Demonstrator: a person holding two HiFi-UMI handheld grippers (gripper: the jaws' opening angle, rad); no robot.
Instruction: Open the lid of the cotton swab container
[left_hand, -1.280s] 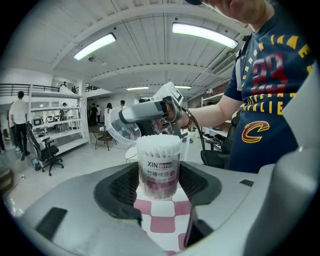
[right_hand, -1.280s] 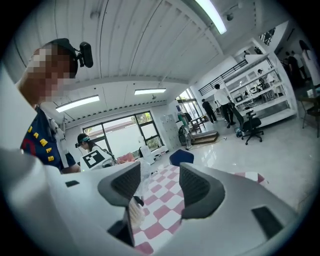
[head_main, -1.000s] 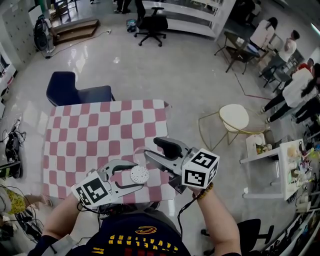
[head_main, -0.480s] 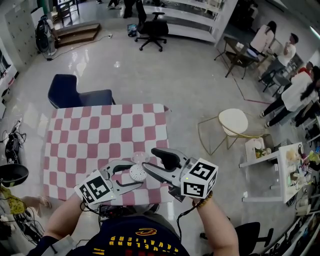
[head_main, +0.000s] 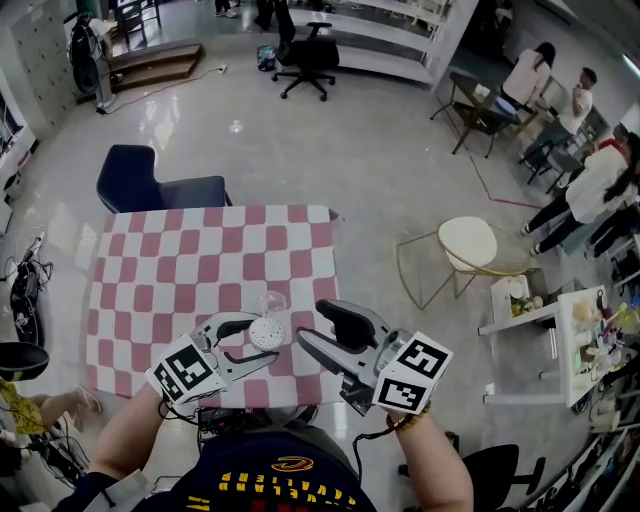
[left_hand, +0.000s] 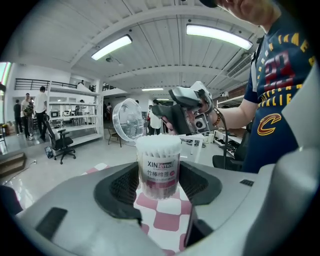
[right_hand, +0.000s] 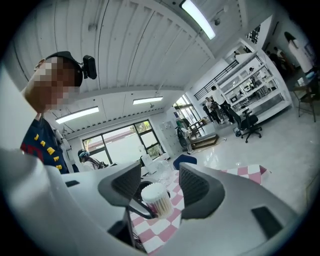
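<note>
Cotton swab container (left_hand: 158, 167) is clamped upright at its labelled waist by the left gripper (head_main: 266, 342), over the near edge of the checked tablecloth (head_main: 190, 265), with the white swab tips exposed at its top. Just beside it, the right gripper (head_main: 308, 320) is held with its jaws wide apart and nothing between them. The clear lid (left_hand: 126, 119) is seen swung up and back on the far side, apparently joined at a hinge, though that joint cannot be made out. The opening is judged all but done. If the lid is to be pushed further, it should be nudged lightly at its free rim with one jaw, the clamp being kept firm and level so that no swabs are spilled.
</note>
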